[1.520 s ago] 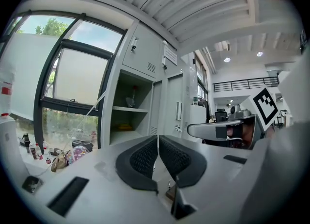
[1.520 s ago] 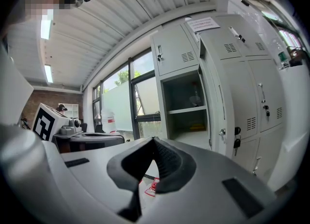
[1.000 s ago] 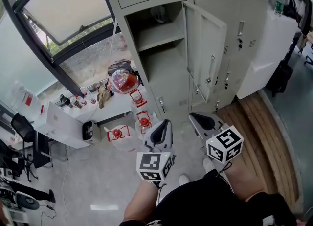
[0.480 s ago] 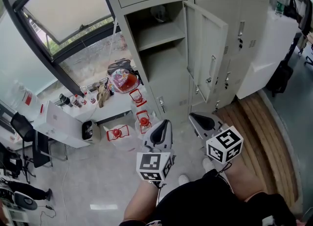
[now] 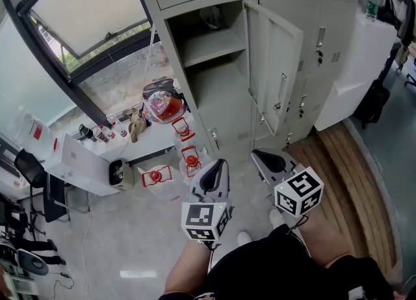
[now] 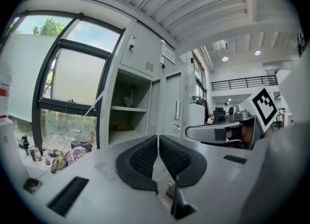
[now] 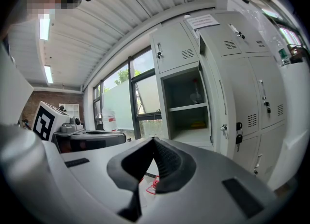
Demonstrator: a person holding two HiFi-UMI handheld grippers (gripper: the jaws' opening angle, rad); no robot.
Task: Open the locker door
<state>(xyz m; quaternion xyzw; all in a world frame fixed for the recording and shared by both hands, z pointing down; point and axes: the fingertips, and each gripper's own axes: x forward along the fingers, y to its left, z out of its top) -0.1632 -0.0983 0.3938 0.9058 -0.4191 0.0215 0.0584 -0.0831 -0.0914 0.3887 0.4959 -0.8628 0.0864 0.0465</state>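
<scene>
In front of the bank of grey lockers, the locker door (image 5: 276,71) stands swung out on its right-hand hinges, well clear of its frame, so that the compartment (image 5: 218,91) behind it lies open to view with one shelf (image 5: 211,47) across its upper part and a small pale object at the back above that shelf. The left gripper (image 5: 218,163) is held low and close to the person's body, pointing toward the lockers but well apart from the door; in the left gripper view its dark ribbed pads (image 6: 145,157) are pressed together with nothing between them. The right gripper (image 5: 258,155) sits just beside it, also well short of the door, and the right gripper view shows its jaws clenched at the tips on nothing, with the open compartment ahead and the door seen nearly edge-on to its right. On the pale floor to the left of the lockers stand a few containers with red handles (image 5: 189,157), near a round bag (image 5: 164,106) with red contents, below a large window (image 5: 91,13).
</scene>
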